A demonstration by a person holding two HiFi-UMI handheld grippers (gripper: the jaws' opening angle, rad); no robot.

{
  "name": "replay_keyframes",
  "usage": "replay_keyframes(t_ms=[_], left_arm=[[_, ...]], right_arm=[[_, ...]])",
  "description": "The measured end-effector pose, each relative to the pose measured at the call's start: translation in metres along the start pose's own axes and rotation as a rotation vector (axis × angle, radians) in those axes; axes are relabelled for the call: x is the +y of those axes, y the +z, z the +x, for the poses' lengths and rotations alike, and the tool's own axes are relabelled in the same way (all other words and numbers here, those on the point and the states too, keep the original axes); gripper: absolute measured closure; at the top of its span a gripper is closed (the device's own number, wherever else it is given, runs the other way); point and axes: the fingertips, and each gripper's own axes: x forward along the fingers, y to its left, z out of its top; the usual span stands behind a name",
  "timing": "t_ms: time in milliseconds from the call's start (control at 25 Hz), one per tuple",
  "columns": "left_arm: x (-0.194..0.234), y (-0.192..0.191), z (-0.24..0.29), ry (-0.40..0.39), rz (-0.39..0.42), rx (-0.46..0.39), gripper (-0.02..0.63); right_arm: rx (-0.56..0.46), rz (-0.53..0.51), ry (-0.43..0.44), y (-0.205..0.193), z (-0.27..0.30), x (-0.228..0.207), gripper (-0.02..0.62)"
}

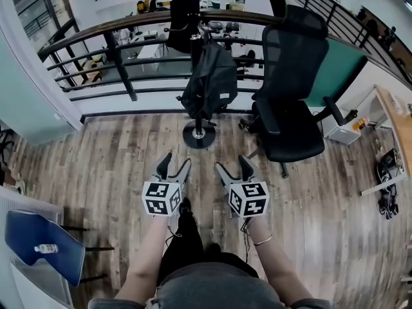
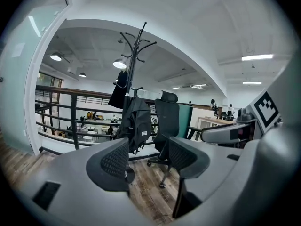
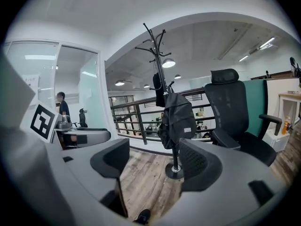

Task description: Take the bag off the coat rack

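Observation:
A dark grey backpack (image 1: pixel 207 82) hangs on the black coat rack (image 1: pixel 194 18), whose round base (image 1: pixel 198 134) stands on the wood floor ahead of me. In the left gripper view, the backpack (image 2: pixel 136 126) hangs from the rack (image 2: pixel 133 55) well beyond the jaws. It shows the same way in the right gripper view, where the backpack (image 3: pixel 178 119) is on the rack (image 3: pixel 157 51). My left gripper (image 1: pixel 177 161) and right gripper (image 1: pixel 231 163) are held side by side, short of the base. Both are open with nothing between their jaws.
A black office chair (image 1: pixel 293 82) stands just right of the rack. A black railing (image 1: pixel 96 50) runs behind the rack. A second dark garment (image 1: pixel 178 18) hangs higher on the rack. A blue seat (image 1: pixel 45 237) with a small bottle is at lower left, and a desk (image 1: pixel 396 121) at far right.

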Motion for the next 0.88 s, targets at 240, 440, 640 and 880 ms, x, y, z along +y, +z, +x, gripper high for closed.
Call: replay_keyframes(t_ms=[240,440,640,880], left_arm=[[0.068,0.018,0.064,-0.019,-0.029,0.011,0.344],[0.114,0.035,0.116,-0.059,-0.012,0.040,0.340],[0.151,0.047,0.160,-0.100,0.013,0.068,0.337],[0.167,0.051,0.195,-0.154,0.048,0.084,0.337]], right_arm=[[0.019,0.014,-0.044,0.025,0.082,-0.010,0.275],[0.018,0.033,-0.084,0.058,0.143,-0.016,0.273],[-0.006,0.047,-0.116,0.089,0.196,-0.018,0.273],[0.008,0.054,-0.167,0.096,0.230,-0.023,0.272]])
